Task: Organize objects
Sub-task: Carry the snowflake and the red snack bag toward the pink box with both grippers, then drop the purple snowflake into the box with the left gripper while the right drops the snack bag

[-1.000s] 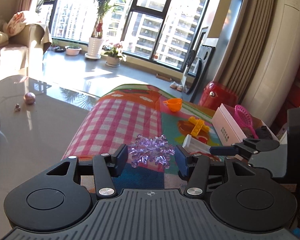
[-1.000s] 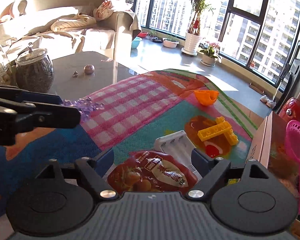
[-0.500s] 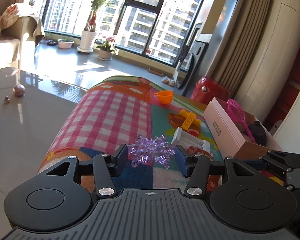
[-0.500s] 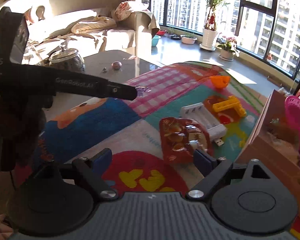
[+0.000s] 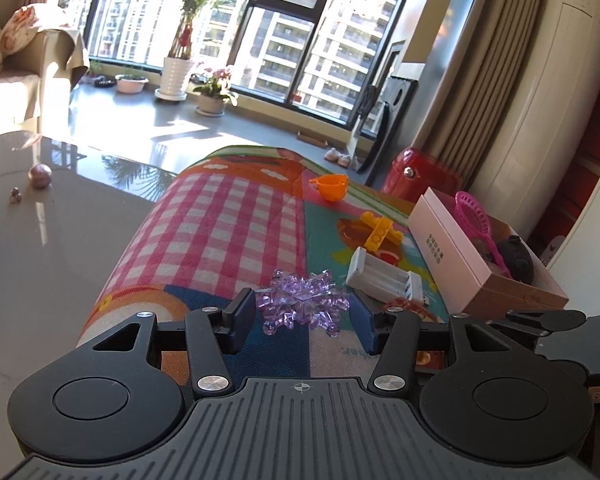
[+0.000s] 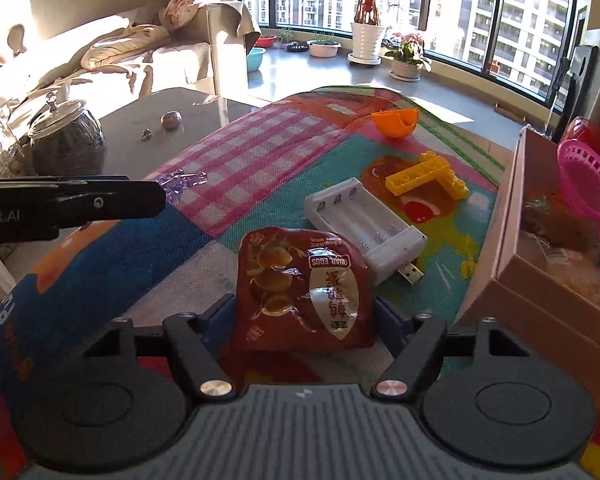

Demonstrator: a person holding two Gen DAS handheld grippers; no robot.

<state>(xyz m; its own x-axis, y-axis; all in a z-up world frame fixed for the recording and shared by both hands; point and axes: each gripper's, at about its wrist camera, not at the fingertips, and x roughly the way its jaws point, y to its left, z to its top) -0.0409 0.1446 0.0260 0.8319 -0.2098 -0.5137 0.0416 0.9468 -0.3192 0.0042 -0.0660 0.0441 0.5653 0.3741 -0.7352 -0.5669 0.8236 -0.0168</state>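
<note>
left tool [image 5: 303,314]: purple snowflake [image 5: 303,302] is clamped between its jaws, low centre of frame, above the mat. right tool [image 6: 305,322]: jaws are closing around the red snack packet [image 6: 302,288], bottom centre; contact cannot be told.

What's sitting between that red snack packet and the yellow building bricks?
The white battery charger lies between the red snack packet and the yellow building bricks, best seen in the right wrist view.
</note>
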